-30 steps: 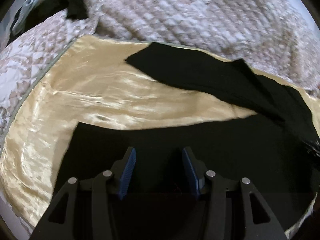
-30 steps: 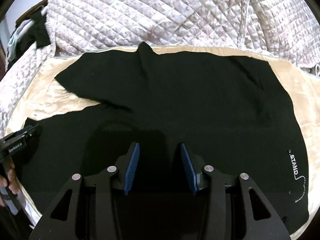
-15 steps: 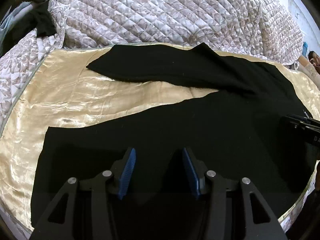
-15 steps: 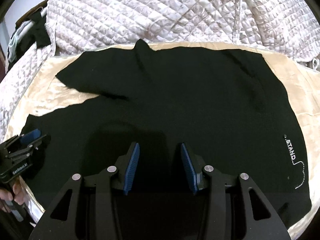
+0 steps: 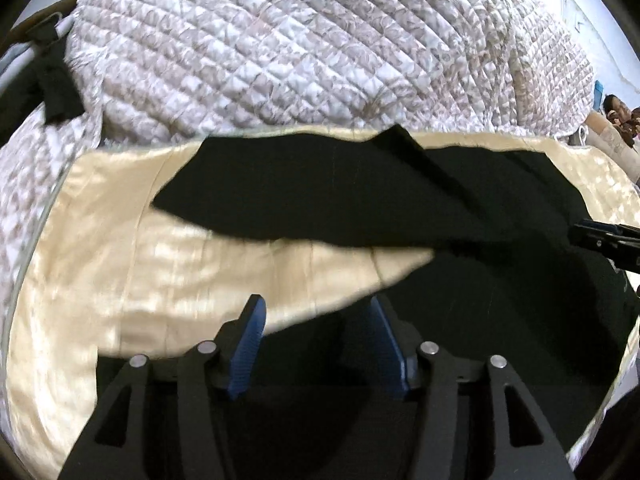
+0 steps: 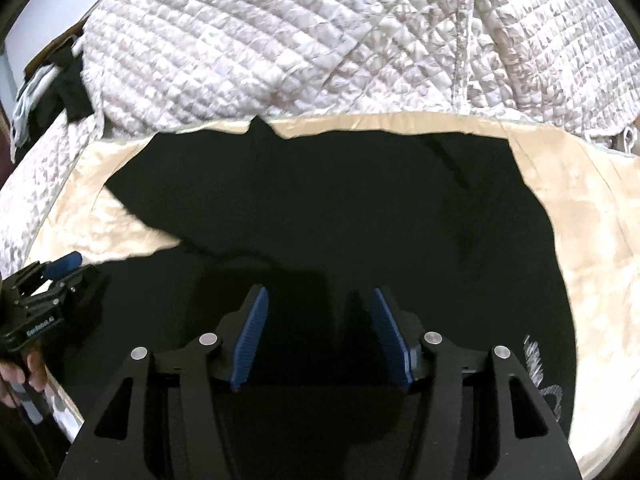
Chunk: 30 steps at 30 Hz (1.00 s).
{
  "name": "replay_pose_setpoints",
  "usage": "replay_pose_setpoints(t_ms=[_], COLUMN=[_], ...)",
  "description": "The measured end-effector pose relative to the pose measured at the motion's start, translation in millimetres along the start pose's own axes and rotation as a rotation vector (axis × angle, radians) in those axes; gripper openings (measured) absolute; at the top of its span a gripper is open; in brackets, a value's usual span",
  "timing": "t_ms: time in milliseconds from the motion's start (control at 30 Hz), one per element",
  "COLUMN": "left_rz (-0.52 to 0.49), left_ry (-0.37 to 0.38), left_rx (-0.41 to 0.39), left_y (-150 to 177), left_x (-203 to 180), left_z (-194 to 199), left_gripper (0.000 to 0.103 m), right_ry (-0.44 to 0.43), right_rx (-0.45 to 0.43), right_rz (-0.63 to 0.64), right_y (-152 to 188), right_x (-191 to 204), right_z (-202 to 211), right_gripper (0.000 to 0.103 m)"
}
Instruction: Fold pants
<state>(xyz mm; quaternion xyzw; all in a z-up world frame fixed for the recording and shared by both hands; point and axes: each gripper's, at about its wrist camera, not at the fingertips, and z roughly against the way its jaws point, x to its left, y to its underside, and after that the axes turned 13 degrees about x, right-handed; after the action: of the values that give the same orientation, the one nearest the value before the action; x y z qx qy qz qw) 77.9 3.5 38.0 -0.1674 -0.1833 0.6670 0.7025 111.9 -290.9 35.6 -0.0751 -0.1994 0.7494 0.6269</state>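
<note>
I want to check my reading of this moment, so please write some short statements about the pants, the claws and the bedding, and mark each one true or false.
1. The black pants lie spread on a cream satin sheet. True.
2. Both trouser legs are stacked on each other. False: in the left wrist view the two legs are apart, with bare sheet between them.
3. The left claw is open and holds nothing. True.
4. The right claw is shut on the waistband. False: its jaws stand apart, with no cloth between them.
5. A quilted bedspread lies bunched behind the sheet. True.
6. The pants are plain, without print. False: white lettering shows near their right edge.
</note>
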Motion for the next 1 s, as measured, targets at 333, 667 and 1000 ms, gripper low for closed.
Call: replay_pose_setpoints(t_ms=[333,667,1000], left_rz=[0.032,0.012,-0.075], left_ry=[0.02,-0.009,-0.035], left_rx=[0.002,0.036,0.058], left_y=[-102,-163,-166], left_x=[25,23,-3], left_z=[-52,-123,-153], left_gripper=[0.068,0.072,0.056], right_ry=[0.001,0.063,0.094], right_rx=[0.017,0.082,0.132], right_rz=[-0.004,0.024,0.117], right_y=[-82,-158,-171], right_x=[-45,-65,-48], right_z=[-28,-80,-108], right_gripper=[0.062,0.063,0.013])
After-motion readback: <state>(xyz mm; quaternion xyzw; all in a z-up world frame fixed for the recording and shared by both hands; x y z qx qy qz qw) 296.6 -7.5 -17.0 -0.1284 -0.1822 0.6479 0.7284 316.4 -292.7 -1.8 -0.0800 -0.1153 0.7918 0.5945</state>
